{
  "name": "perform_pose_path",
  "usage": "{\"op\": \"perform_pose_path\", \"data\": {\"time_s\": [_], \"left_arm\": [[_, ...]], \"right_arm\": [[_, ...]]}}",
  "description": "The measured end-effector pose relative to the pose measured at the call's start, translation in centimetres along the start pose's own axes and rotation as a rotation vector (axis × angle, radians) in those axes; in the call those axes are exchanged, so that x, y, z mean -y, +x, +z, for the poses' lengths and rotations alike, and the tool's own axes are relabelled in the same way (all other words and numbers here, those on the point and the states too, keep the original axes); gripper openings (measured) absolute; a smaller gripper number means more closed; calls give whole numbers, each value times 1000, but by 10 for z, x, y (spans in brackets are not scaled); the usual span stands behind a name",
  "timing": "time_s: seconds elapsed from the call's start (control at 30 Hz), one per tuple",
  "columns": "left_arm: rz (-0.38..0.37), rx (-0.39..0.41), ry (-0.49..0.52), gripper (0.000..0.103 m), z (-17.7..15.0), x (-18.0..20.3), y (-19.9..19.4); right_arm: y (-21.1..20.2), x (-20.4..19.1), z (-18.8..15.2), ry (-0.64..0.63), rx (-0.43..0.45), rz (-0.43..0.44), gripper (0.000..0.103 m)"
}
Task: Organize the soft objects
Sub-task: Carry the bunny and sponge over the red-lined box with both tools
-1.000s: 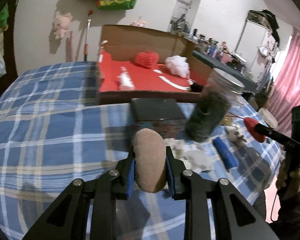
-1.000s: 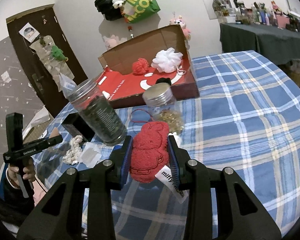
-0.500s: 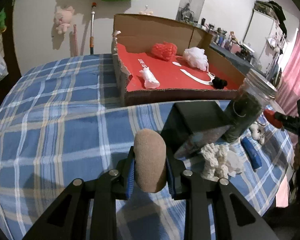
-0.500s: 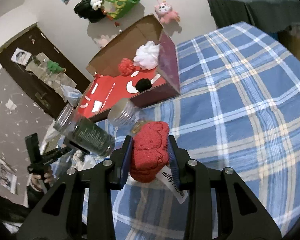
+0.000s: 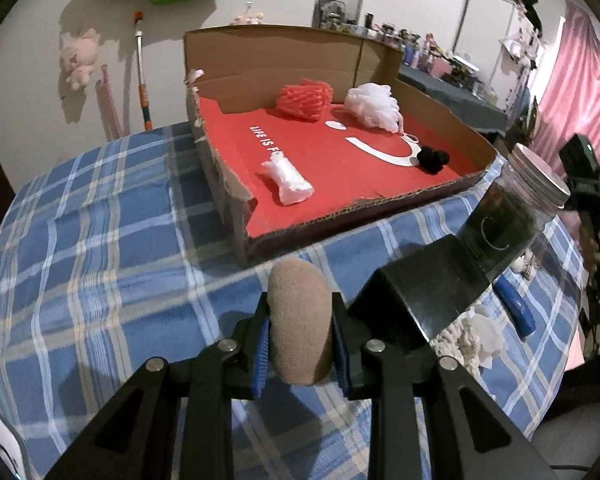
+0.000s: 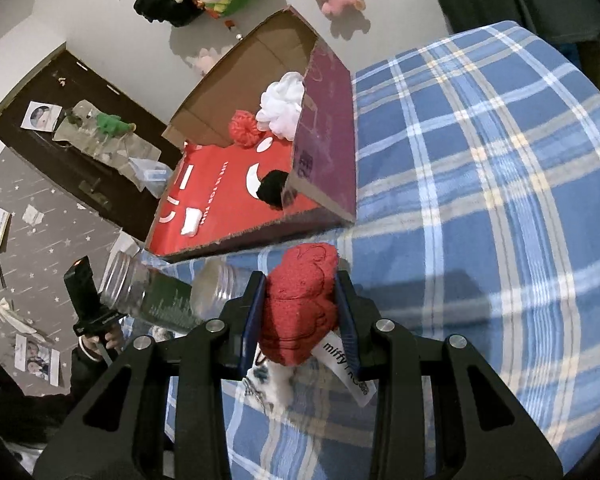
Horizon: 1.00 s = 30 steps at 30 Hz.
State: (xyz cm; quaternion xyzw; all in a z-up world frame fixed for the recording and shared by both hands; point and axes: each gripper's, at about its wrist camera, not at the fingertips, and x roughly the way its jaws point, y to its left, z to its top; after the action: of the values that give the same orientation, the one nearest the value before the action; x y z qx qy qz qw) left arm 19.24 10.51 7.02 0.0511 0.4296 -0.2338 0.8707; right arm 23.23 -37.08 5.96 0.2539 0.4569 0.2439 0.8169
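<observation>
My left gripper [image 5: 300,322] is shut on a brown oval sponge [image 5: 300,320], held above the checked tablecloth just in front of the open cardboard box [image 5: 451,188]. My right gripper [image 6: 301,316] is shut on a red plush toy [image 6: 303,308] with a white "miffy" label, held above the cloth near the box's near right corner [image 6: 327,176]. On the box's red floor lie a red knitted ball [image 5: 304,96], a white mesh pouf [image 5: 373,106], a small black soft item [image 5: 432,159] and a white wad [image 5: 287,182].
A black box [image 5: 423,288] and a tall dark jar with a metal lid [image 5: 511,220] stand right of the left gripper. A white knitted piece [image 5: 465,334] and a blue item [image 5: 513,308] lie beyond them. A second clear jar [image 6: 220,292] stands left of the right gripper.
Both grippers have risen and moved toward the box, still holding their items. The right wrist view has rolled and now looks down on the box from higher up.
</observation>
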Motion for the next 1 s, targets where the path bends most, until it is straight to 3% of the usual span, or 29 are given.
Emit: {"op": "perform_pose_path", "data": {"time_s": [0.5,1.0], "left_arm": [[-38,-14,64,28,25,-1,1],[-58,-13,128,28,69,30,11]], "right_arm": [[13,-28,29,-86,-58,28,33],[46,-69,59,-184,-57,29,33]]}}
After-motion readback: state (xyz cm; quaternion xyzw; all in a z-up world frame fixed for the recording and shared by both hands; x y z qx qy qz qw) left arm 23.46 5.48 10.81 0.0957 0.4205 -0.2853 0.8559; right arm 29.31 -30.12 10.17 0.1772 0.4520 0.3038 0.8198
